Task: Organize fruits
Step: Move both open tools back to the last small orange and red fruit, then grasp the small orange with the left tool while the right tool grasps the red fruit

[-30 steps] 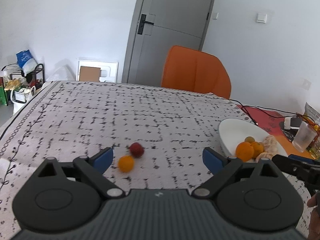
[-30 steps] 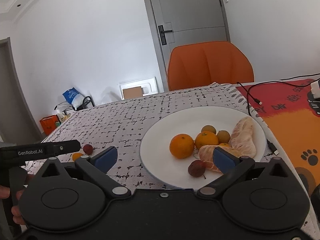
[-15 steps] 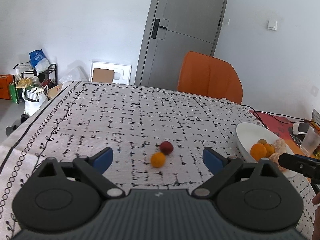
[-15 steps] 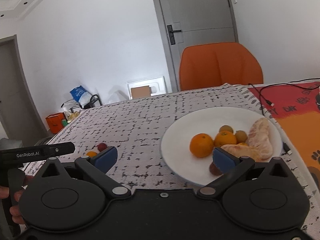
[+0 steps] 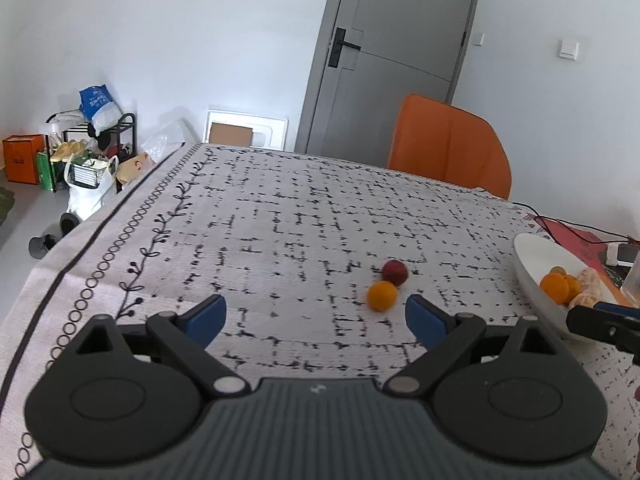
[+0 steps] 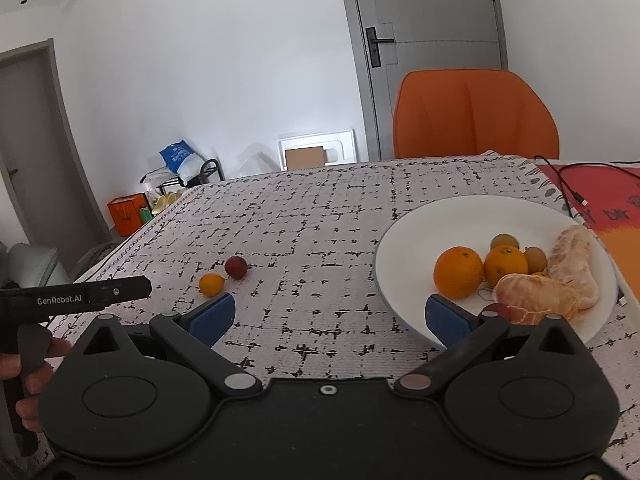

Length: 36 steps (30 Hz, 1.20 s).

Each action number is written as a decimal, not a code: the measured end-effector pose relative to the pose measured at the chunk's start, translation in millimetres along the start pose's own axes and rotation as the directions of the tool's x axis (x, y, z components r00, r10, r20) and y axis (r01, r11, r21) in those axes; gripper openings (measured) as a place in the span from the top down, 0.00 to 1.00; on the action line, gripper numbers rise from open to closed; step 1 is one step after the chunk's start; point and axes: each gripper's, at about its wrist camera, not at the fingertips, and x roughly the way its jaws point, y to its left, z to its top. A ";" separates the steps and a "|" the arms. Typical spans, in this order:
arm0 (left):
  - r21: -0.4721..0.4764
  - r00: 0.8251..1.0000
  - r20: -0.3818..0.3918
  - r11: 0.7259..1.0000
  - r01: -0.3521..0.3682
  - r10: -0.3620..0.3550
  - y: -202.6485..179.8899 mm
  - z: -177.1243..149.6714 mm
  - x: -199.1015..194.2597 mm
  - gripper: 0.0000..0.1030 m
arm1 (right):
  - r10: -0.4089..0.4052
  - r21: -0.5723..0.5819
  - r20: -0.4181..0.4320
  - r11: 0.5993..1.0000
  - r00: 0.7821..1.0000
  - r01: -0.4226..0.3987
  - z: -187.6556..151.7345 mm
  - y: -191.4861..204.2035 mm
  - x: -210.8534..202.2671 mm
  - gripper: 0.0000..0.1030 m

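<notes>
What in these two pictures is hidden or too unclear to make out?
- Right wrist view: a small dark-red fruit on the white plate is mostly hidden behind the right tongs and a peeled citrus piece.
- Left wrist view: the plate is seen edge-on, its near rim hiding the fruit bottoms.
- Left wrist view: a clear cup is cut off by the right edge.
- Both tongs: nothing between the blue pads.

Fruit-filled plate (image 6: 404,236) w/ 2 strays

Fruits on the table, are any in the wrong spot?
Yes. A small orange and a red fruit sit loose on the tablecloth, touching each other, while the other fruit is on the white plate. Both tongs are open and empty.
</notes>
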 end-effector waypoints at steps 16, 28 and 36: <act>-0.013 1.000 0.003 1.000 0.021 -0.020 0.4 -0.7 20.6 0.13 | 0.077 -0.005 -0.076 0.997 0.994 -0.078 -1.3 14.3 45.2 0.29; 0.039 0.993 -0.059 0.994 0.101 -0.099 -26.8 6.4 48.5 0.38 | 0.091 -0.012 -0.093 0.996 0.991 -0.093 11.2 11.6 62.5 0.46; 0.035 0.988 -0.098 0.992 0.124 -0.121 -30.4 5.7 66.5 0.81 | 0.100 -0.020 -0.107 0.995 0.989 -0.103 19.2 12.0 74.4 0.47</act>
